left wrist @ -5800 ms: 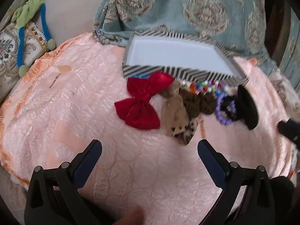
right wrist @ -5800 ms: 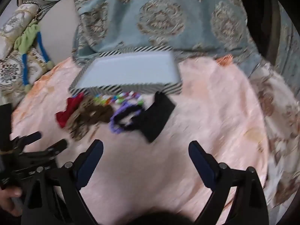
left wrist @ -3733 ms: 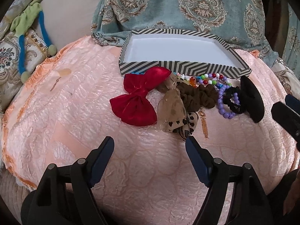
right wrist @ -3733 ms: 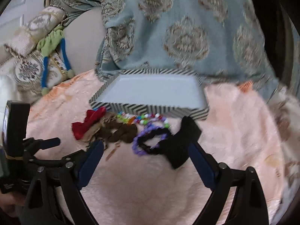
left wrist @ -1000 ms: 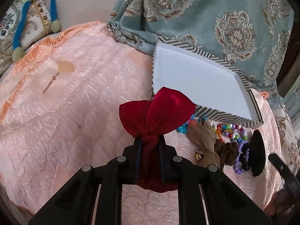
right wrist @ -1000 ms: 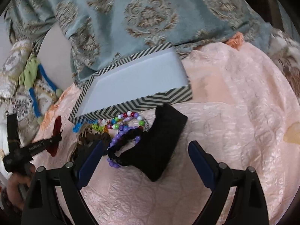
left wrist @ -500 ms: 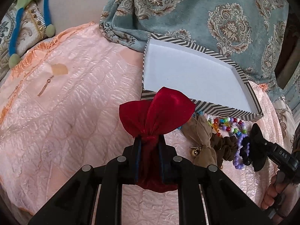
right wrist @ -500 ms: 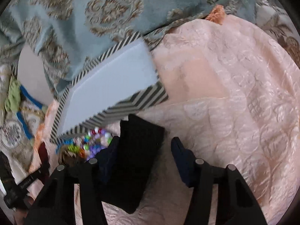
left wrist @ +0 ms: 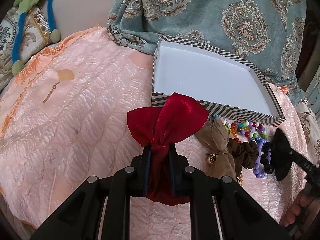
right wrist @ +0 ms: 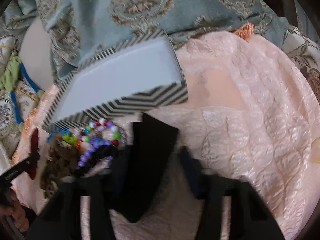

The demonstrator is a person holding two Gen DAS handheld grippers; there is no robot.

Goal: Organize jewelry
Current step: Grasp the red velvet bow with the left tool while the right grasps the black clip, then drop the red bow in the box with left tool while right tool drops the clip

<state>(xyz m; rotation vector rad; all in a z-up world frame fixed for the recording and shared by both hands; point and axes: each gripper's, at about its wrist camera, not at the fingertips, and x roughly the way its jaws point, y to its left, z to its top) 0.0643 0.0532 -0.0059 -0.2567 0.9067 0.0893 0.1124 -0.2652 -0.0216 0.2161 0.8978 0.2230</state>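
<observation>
A soft, light red satin bow (left wrist: 167, 118) is pinched at its knot by the left gripper (left wrist: 159, 150), held just at 7 o'clock of the empty striped cardboard box (left wrist: 238, 111); the right gripper (right wrist: 154, 160), part-open, straddles a limp black fabric bow (right wrist: 148, 160), not visibly clamped.

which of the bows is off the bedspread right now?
The red bow: it is clamped at its knot in the left claw and raised. The tan bow and black bow both lie on the pink bedspread.
</observation>
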